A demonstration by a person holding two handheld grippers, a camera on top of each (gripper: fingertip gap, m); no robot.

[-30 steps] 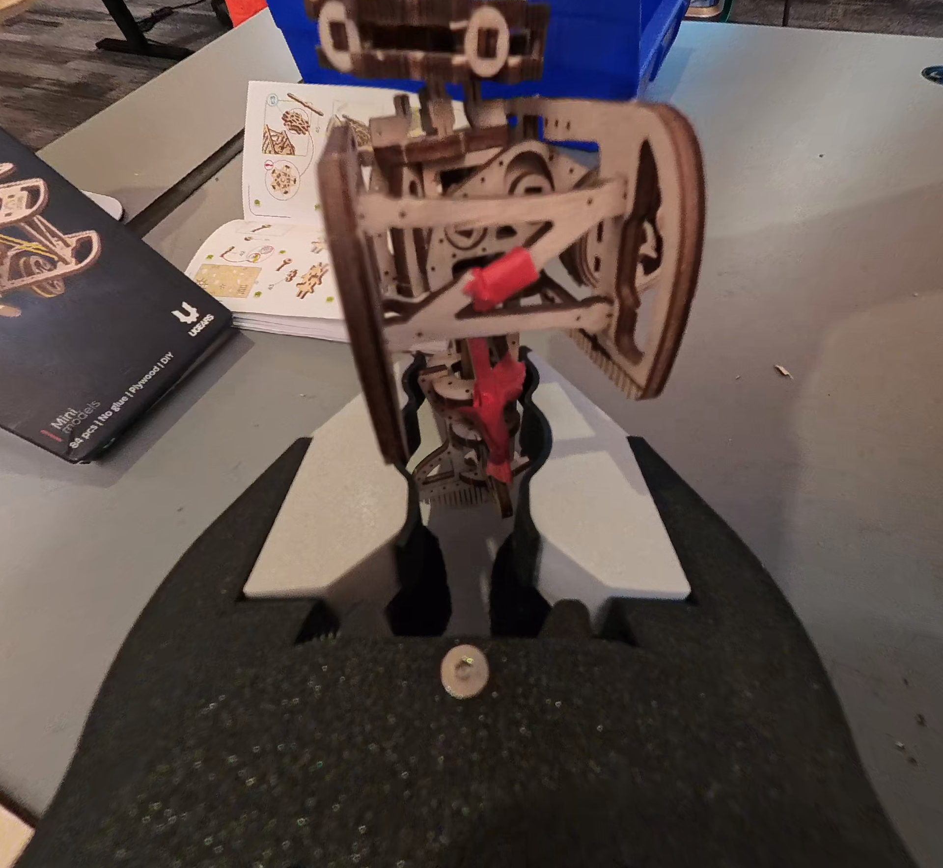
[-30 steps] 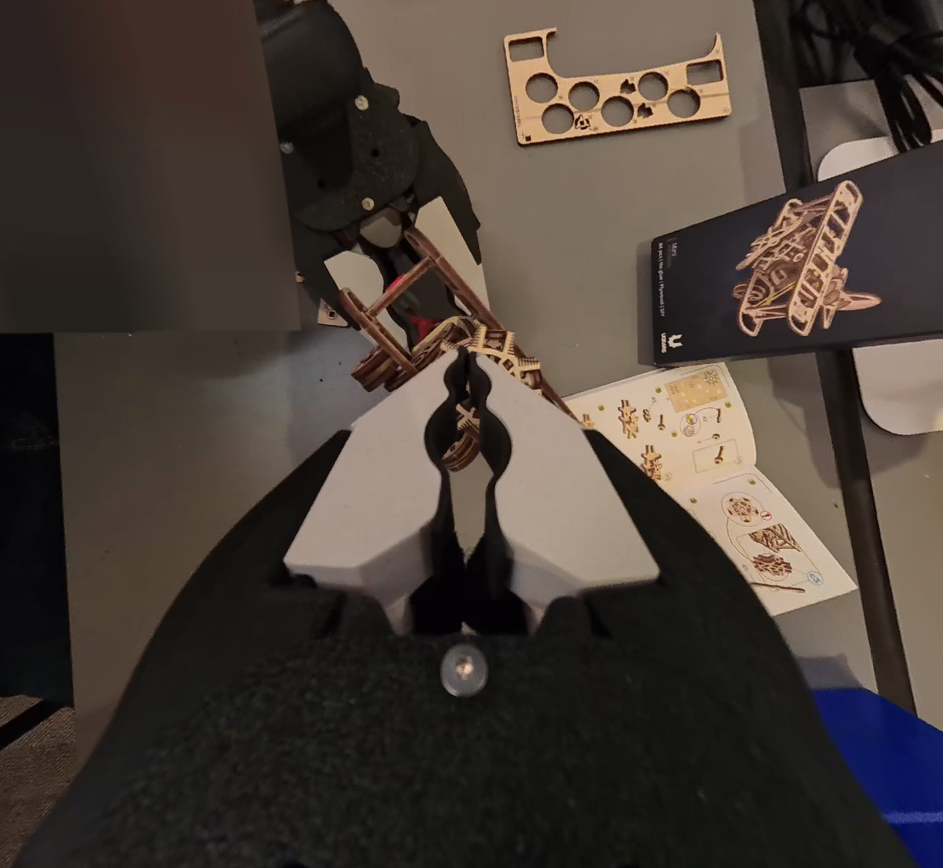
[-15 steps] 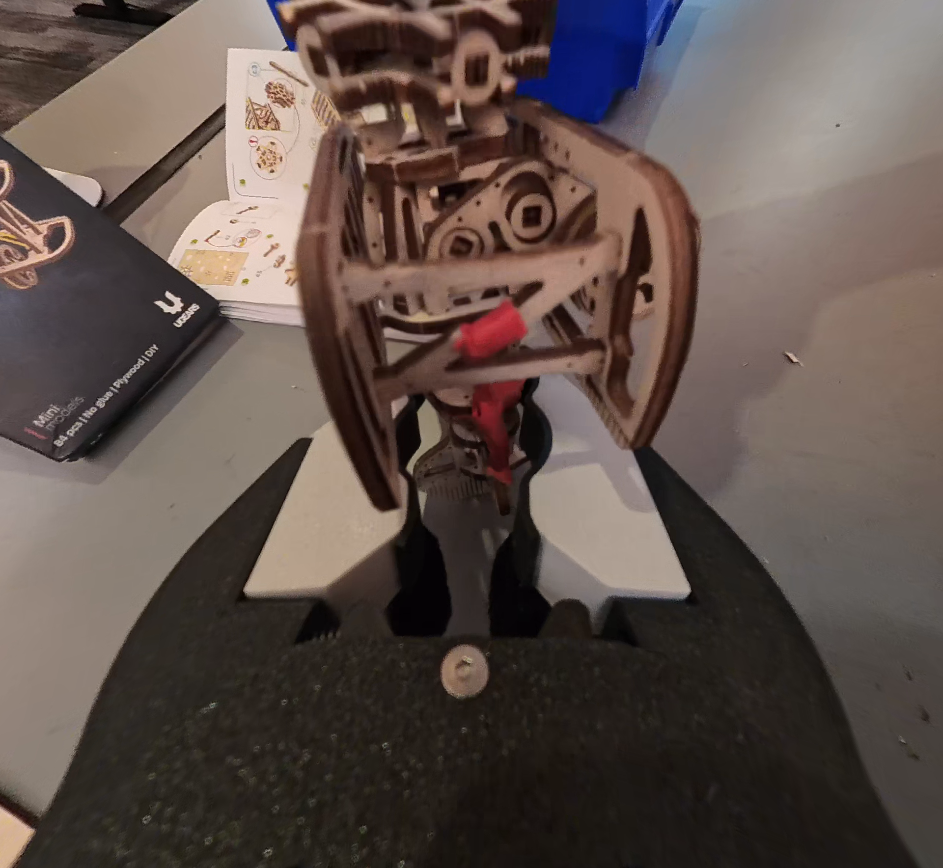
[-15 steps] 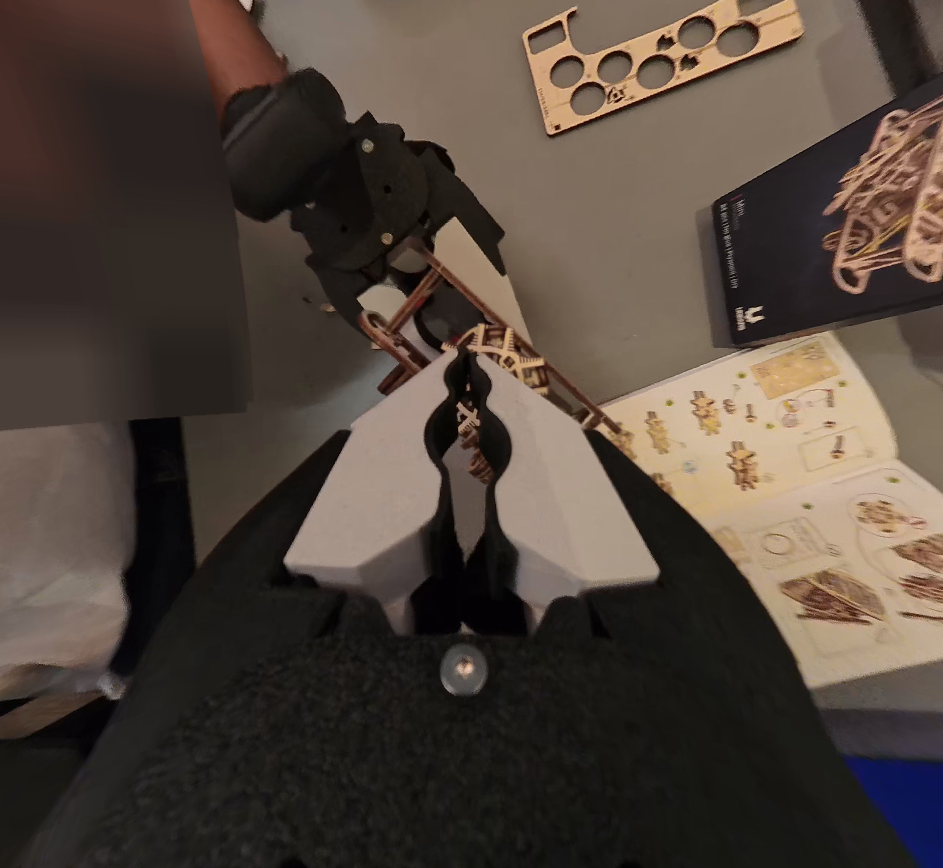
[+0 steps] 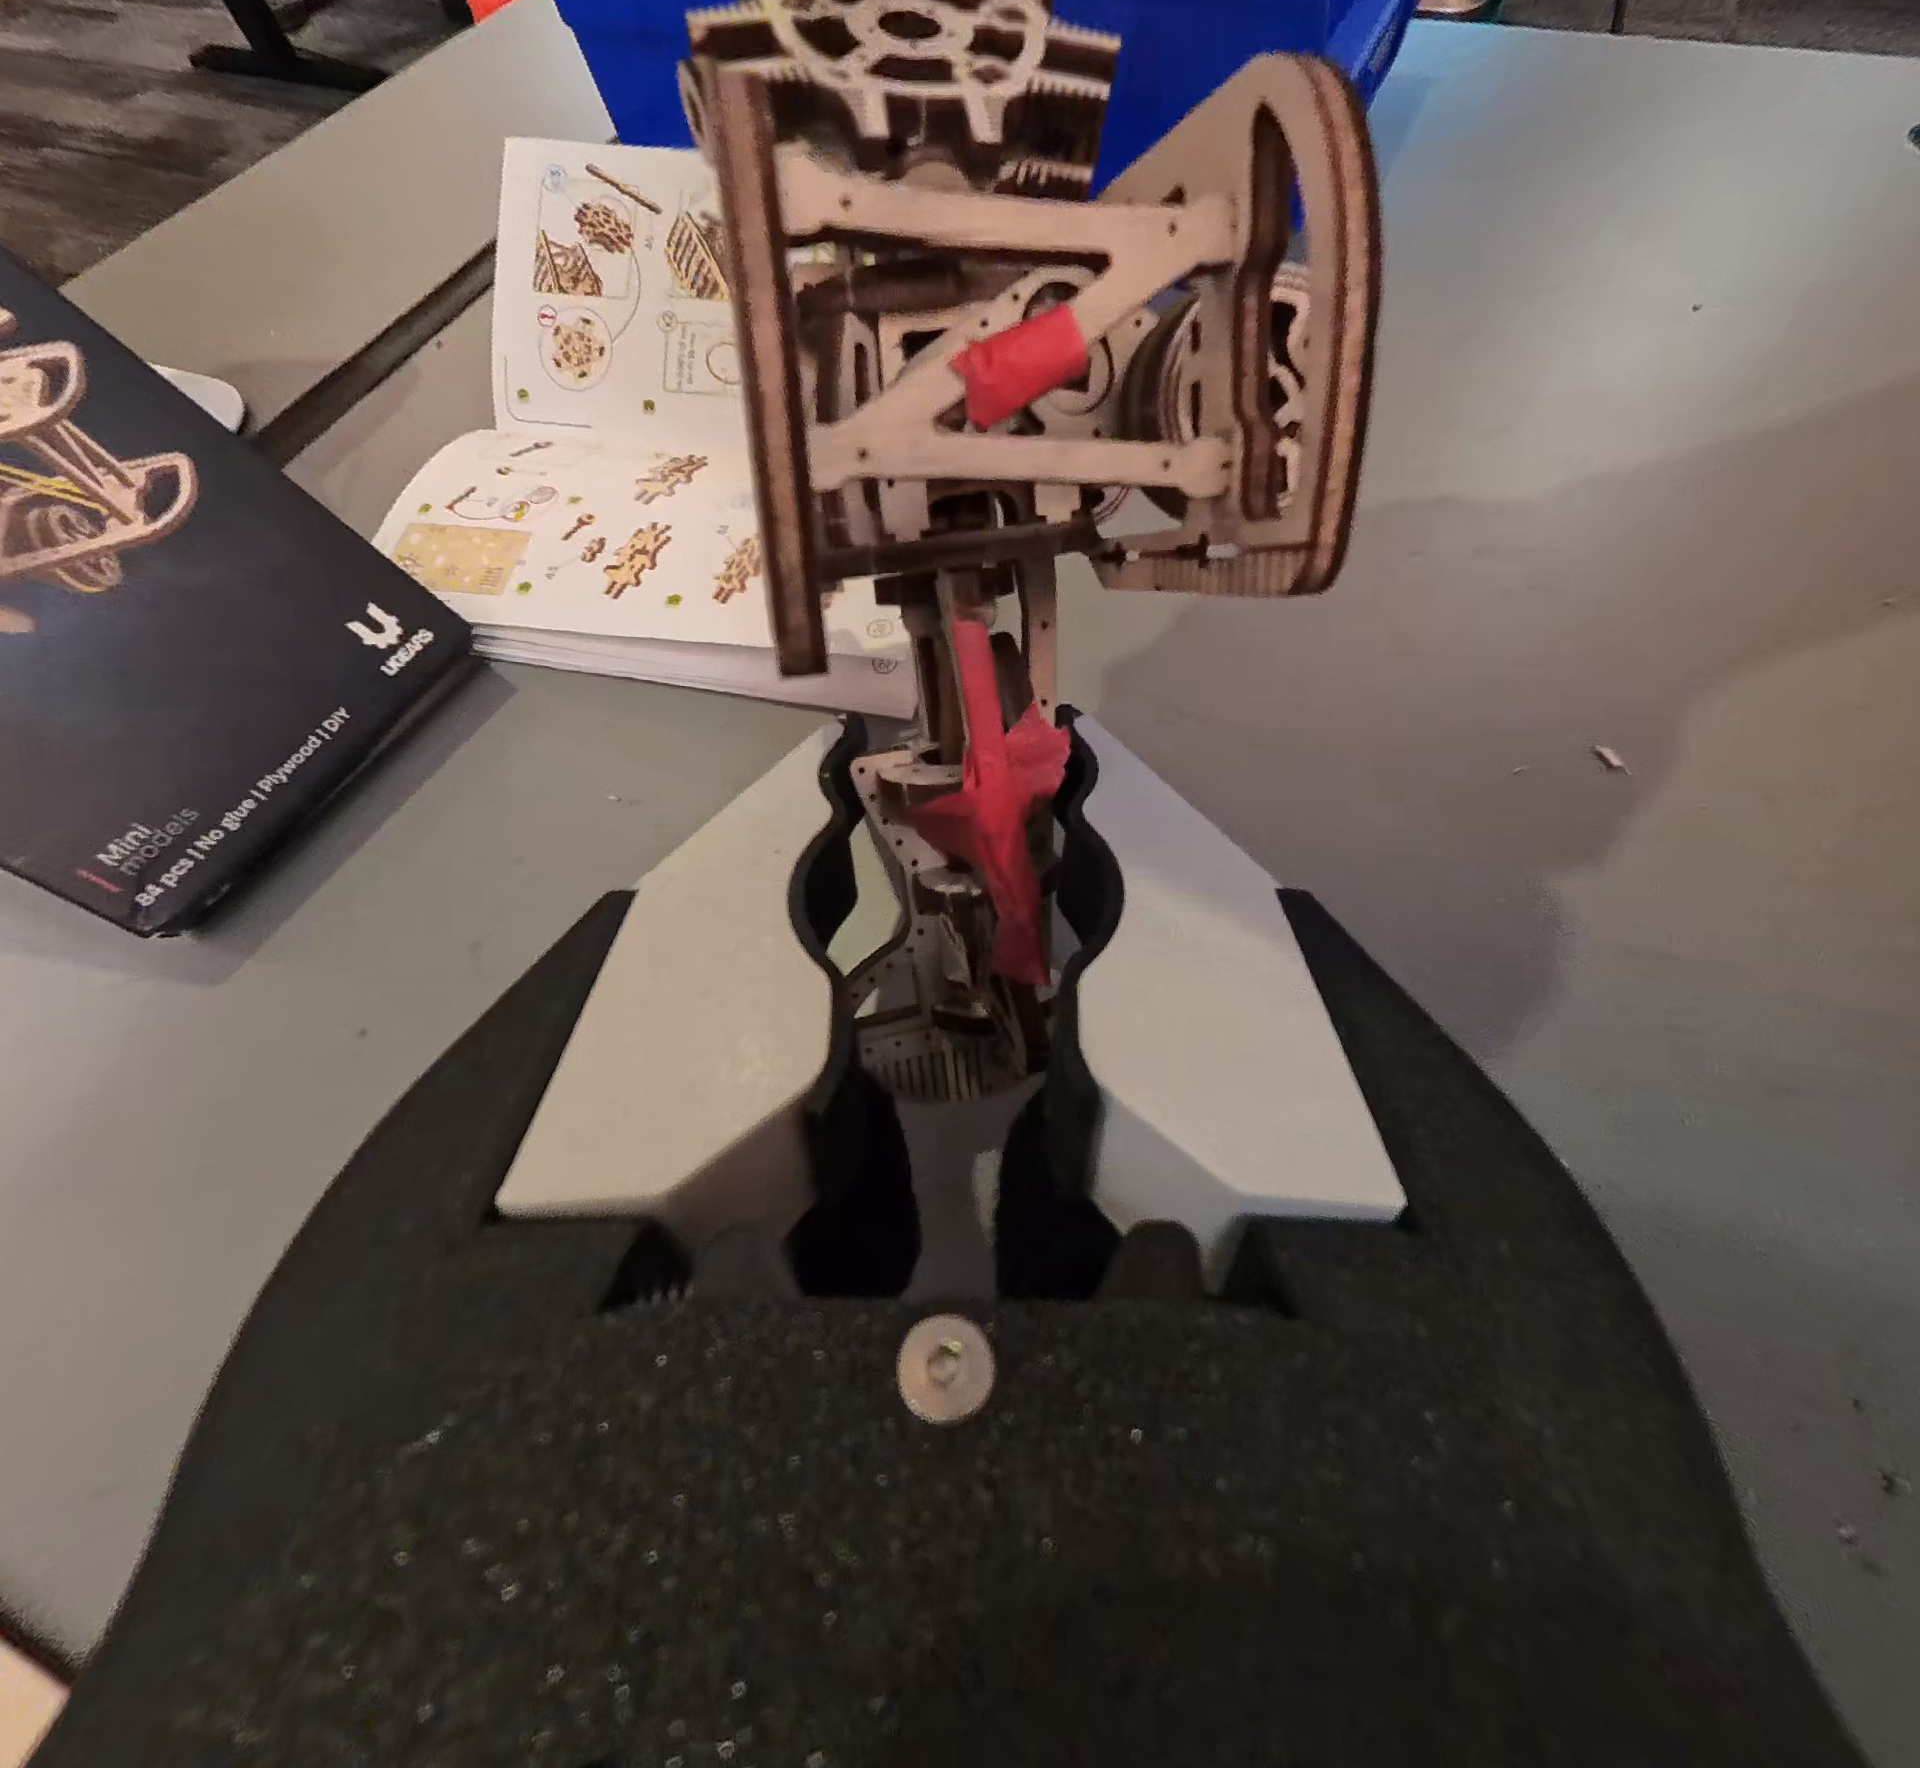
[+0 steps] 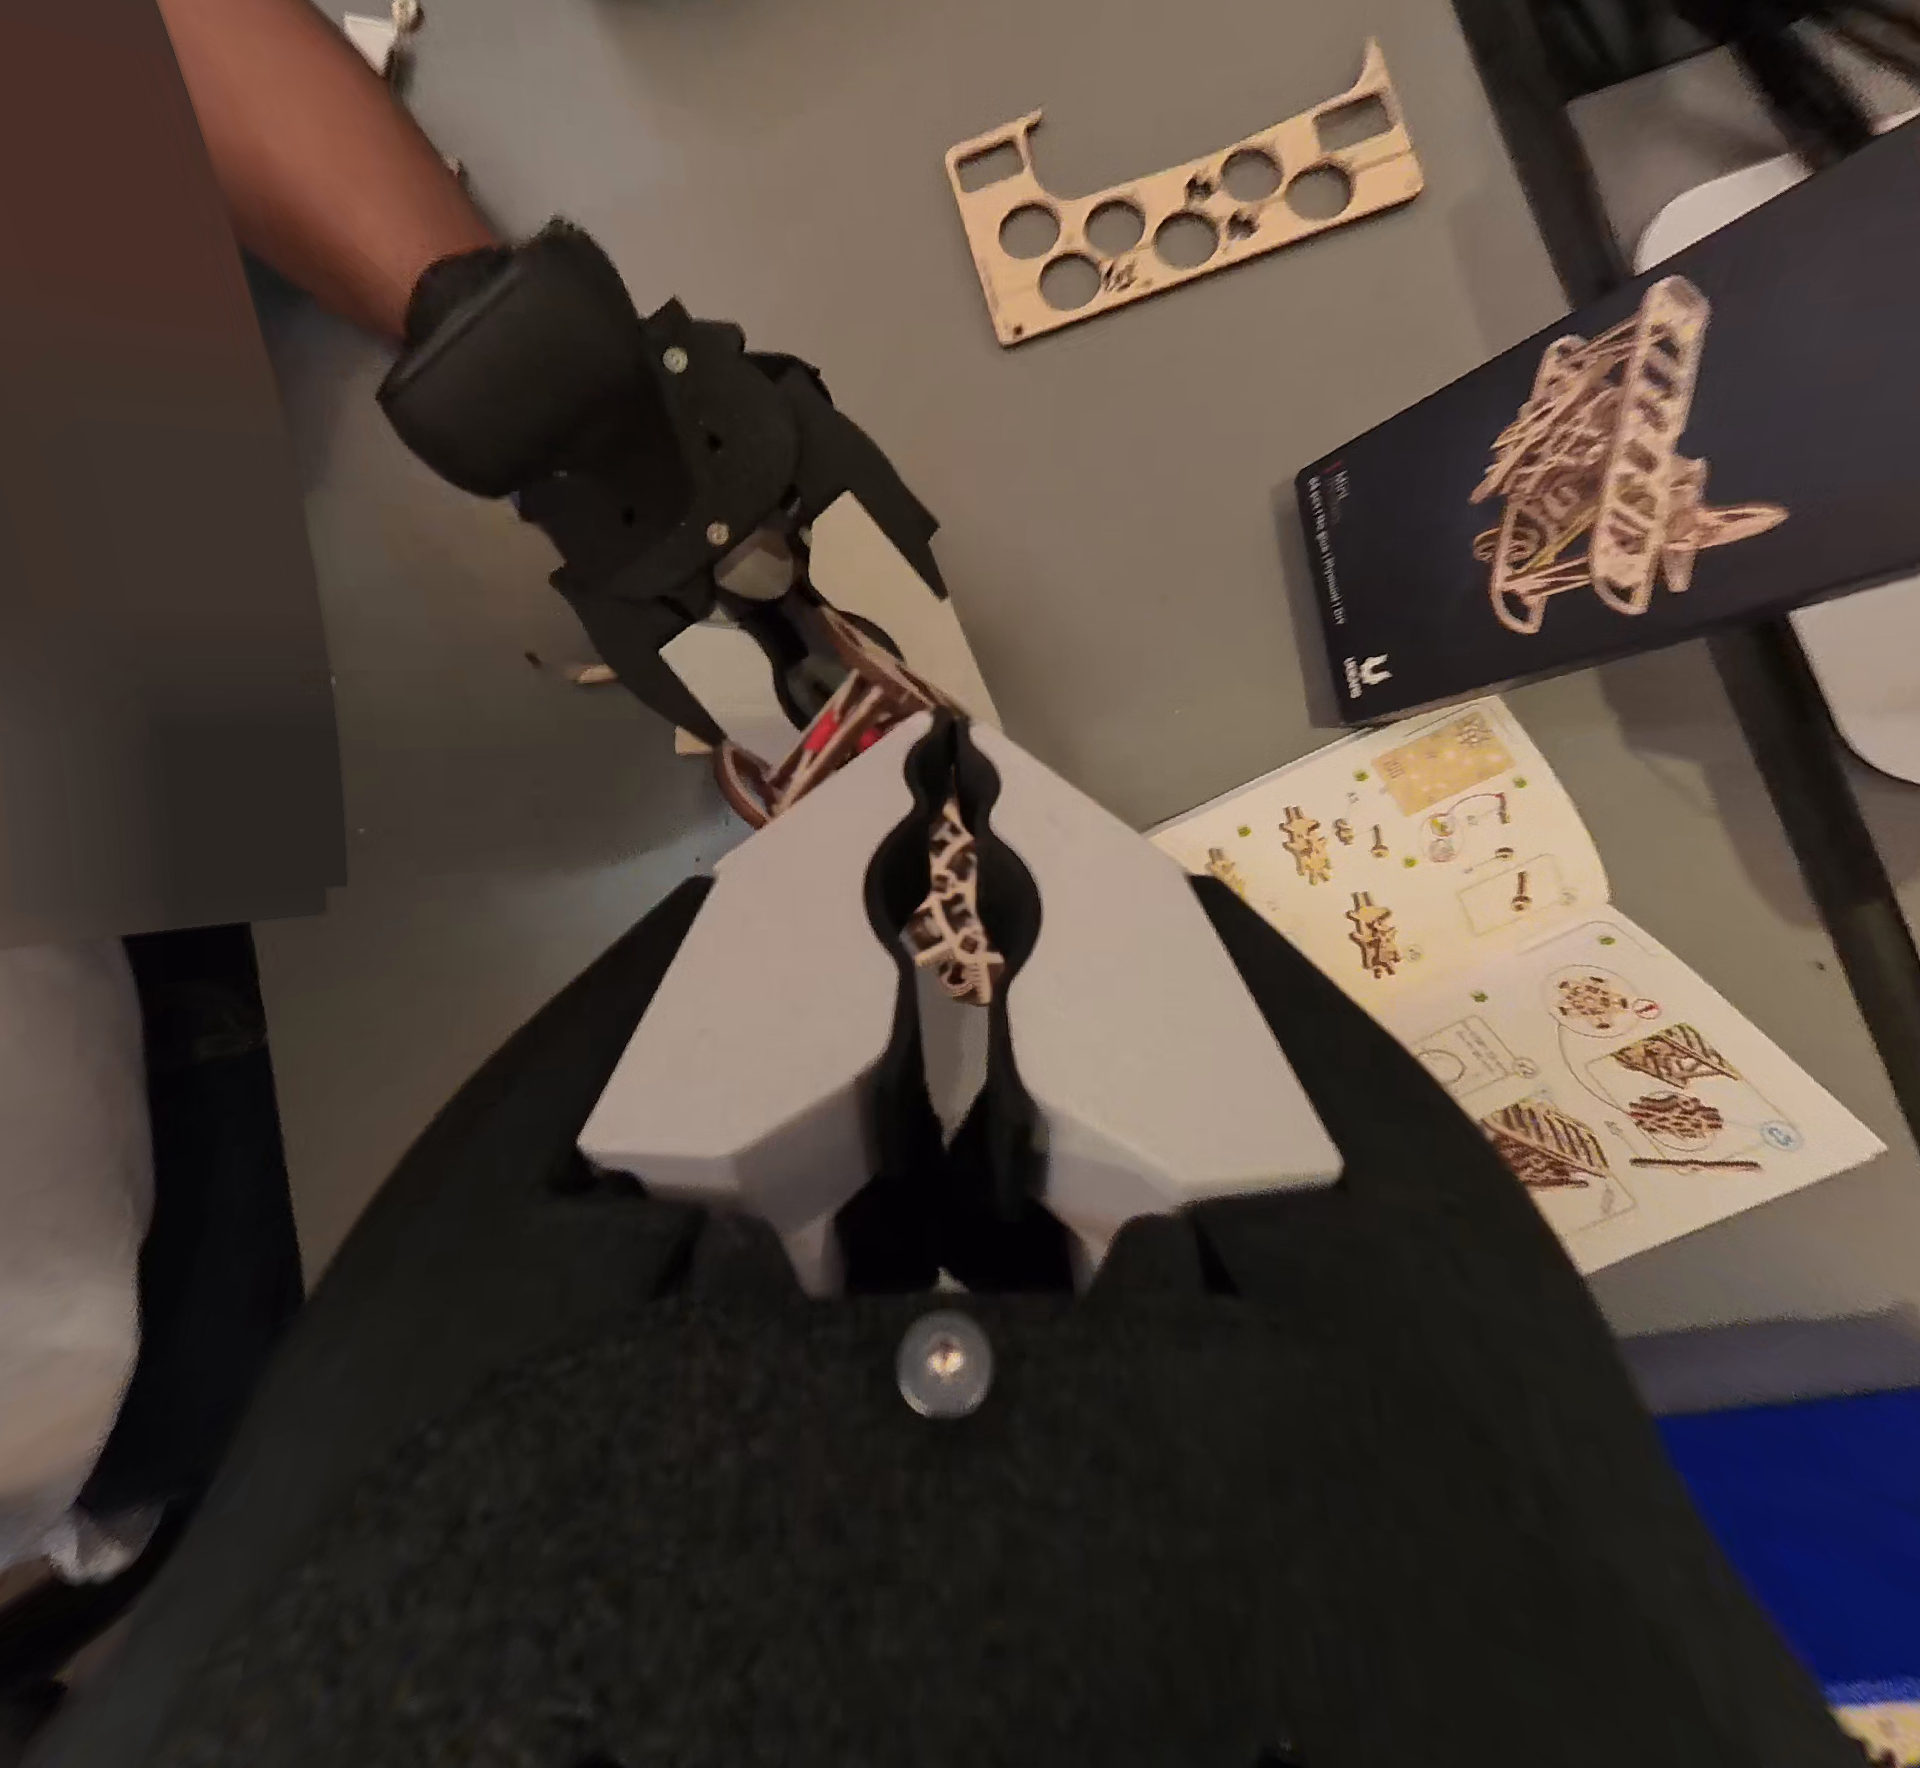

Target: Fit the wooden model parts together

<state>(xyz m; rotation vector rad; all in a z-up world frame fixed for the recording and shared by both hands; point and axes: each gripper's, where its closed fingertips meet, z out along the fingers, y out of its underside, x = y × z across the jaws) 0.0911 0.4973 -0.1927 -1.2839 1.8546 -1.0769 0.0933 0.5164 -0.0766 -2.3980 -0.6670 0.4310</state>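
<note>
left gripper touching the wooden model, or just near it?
Touching. The left wrist view shows the wooden model with its red-taped tail wedged between the left gripper fingers, both black pads pressing its sides.

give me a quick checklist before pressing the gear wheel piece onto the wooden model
1. Left gripper grips the wooden model by its narrow taped end: ok.
2. Right gripper shut on the gear wheel piece: ok.
3. Gear wheel piece at the model's far end: ok.
4. Piece seated on its axle: cannot tell, joint hidden.
5. Red tape still wrapped on the strut: ok.
6. Instruction booklet open on the table for reference: ok.
</note>
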